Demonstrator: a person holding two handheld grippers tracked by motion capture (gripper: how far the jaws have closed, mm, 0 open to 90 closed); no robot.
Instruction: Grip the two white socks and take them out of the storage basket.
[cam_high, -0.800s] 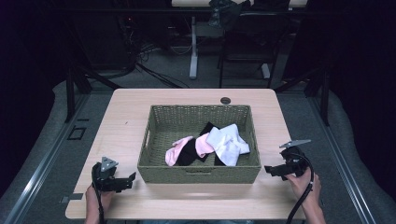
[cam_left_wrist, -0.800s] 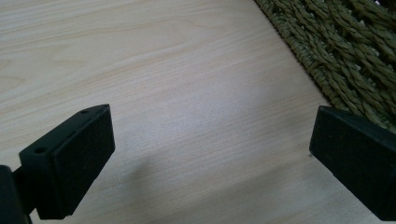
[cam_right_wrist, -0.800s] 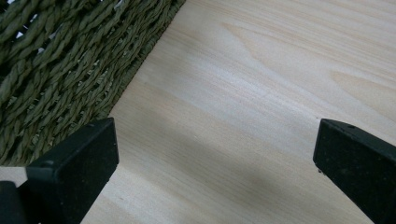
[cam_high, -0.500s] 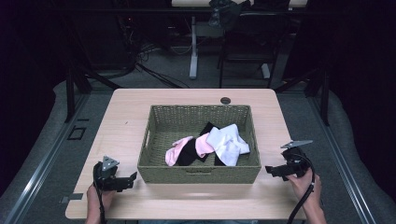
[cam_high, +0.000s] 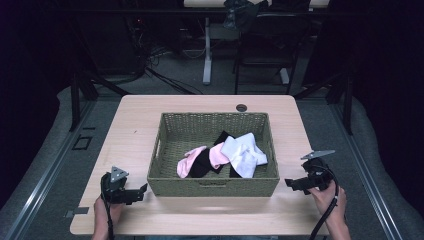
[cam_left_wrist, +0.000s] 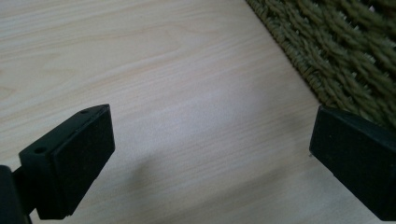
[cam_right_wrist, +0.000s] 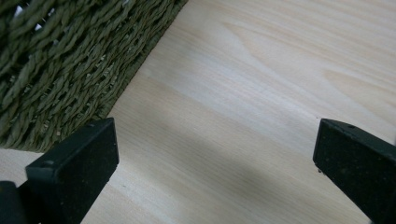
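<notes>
A green woven basket (cam_high: 165, 175) stands in the middle of the light wooden table (cam_high: 135, 135). Inside it lie a white sock (cam_high: 245, 155), a pink sock (cam_high: 190, 161) and black socks (cam_high: 202, 164) in a loose pile. My left gripper (cam_high: 142, 190) rests low at the basket's front left corner, jaws wide open over bare wood (cam_left_wrist: 205, 116). At the basket's front right corner my right gripper (cam_high: 289, 184) stands open too, with only tabletop between its jaws (cam_right_wrist: 215, 140). The basket's weave (cam_left_wrist: 336, 51) shows beside the left gripper, and the basket wall (cam_right_wrist: 65, 60) beside the right.
A round cable hole (cam_high: 241, 107) sits at the table's far edge. Beyond the table stand a desk leg (cam_high: 206, 50) and a dark chair (cam_high: 265, 45) on the grey floor. Bare wood lies to the left and right of the basket.
</notes>
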